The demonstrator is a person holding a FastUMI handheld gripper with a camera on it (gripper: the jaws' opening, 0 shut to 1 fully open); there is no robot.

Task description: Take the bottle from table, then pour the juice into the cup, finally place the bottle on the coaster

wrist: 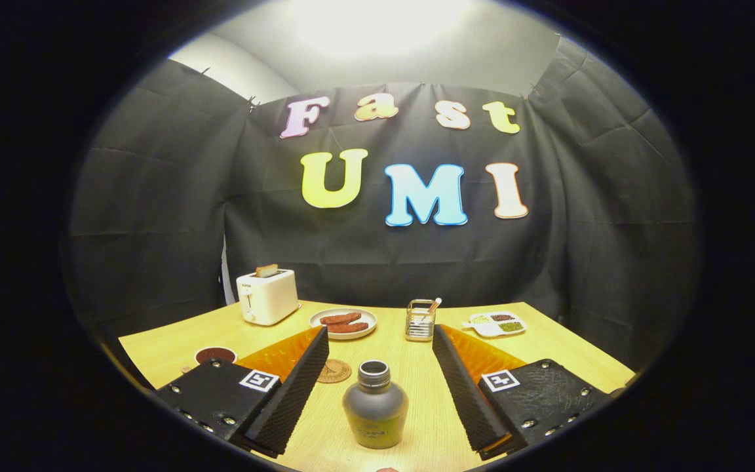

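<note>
Item 1, gripper (377, 393): one. Its two fingers stand wide apart, clamped on nothing, with bare tabletop between each finger and the bottle.

Item 2, bottle (375, 405): one. Small, dark and round-bodied, with a short neck and an open or dark-capped mouth; which cannot be told. It stands upright on the table (551, 344), long axis vertical, between the two fingers and roughly midway, touching neither. From the gripper it lies at twelve o'clock, straight ahead along the fingers. Judgement: the grasp turns on this alignment. The body already sits in the gap, so the fingers need only ease forward a little and close evenly on its widest part.

Item 3, coaster (334, 371): one. Round, brown and patterned, lying flat just beyond the left fingertip, at about eleven o'clock from the bottle.

Item 4, cup (215, 355): one, judged to be the cup. A low white vessel with a dark inside, at ten o'clock from the bottle, beyond the left finger.

Item 5, wire holder (420, 320): one, at one o'clock, with a stick or straw leaning in it.

Item 6, plate (343, 323): one, white, at eleven o'clock, carrying two reddish sausage-like pieces.

Item 7, divided dish (495, 324): one, at two o'clock, with small heaps in its compartments.

Item 8, toaster (267, 296): one, white, farthest at ten o'clock, with one slice of toast standing in its slot.
</note>
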